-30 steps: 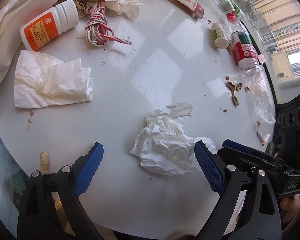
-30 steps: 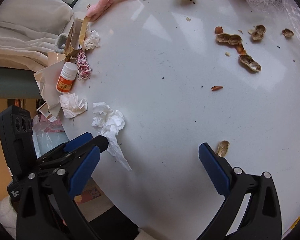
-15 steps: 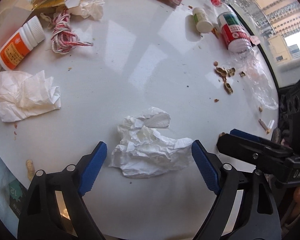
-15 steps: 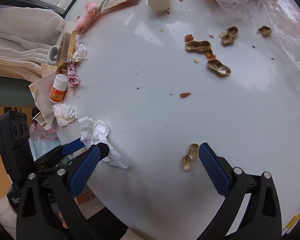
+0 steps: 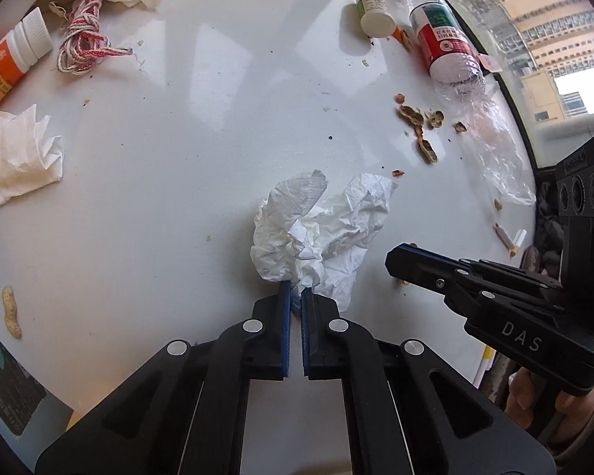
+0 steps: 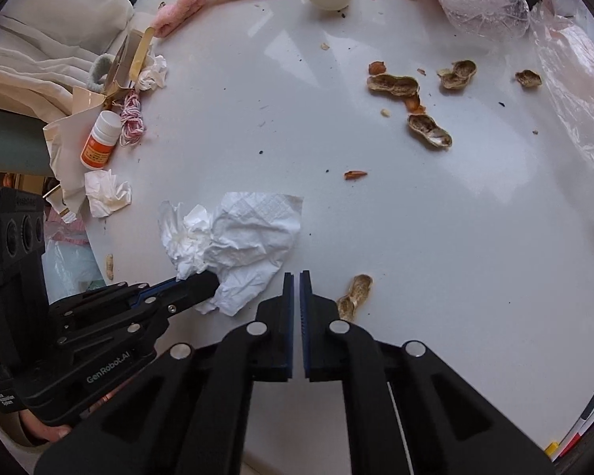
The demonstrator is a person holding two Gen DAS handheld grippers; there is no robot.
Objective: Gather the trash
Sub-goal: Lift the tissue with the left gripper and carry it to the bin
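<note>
White tissue: a crumpled paper tissue [image 5: 320,229] is lying near the front edge of the round white table [image 5: 178,158], its near end pinched between blue pads.
Left gripper: the left gripper [image 5: 294,297] is clamping the tissue; its jaws have just been closing, and paper is showing between the pads. In the right wrist view the same left gripper [image 6: 202,283] is reaching in from the left with the tissue [image 6: 241,245] bunched at its tip.
Right gripper: the right gripper [image 6: 296,283] is sitting clenched with nothing between its pads; its jaws have just been closing too. It is hovering just beside the tissue, on the tissue's right.
Peanut by the right gripper: a split peanut shell [image 6: 354,293] is lying just outside the right finger, not gripped.
Shell scatter: more peanut shells [image 6: 394,85] are lying farther back on the table, well apart from both grippers.
Plastic: a crushed clear bottle [image 5: 445,45] with a red and green label is lying at the far right, beside a clear plastic bag [image 5: 495,158].
Far left clutter: an orange pill bottle [image 5: 10,61], a red-and-white string bundle [image 5: 83,45] and a second tissue [image 5: 16,154] are lying along the left rim.
Stray peanut: a whole peanut [image 5: 11,312] is lying at the table's near left edge.
Small white bottle: a white bottle [image 5: 372,12] is lying on its side near the crushed bottle.
</note>
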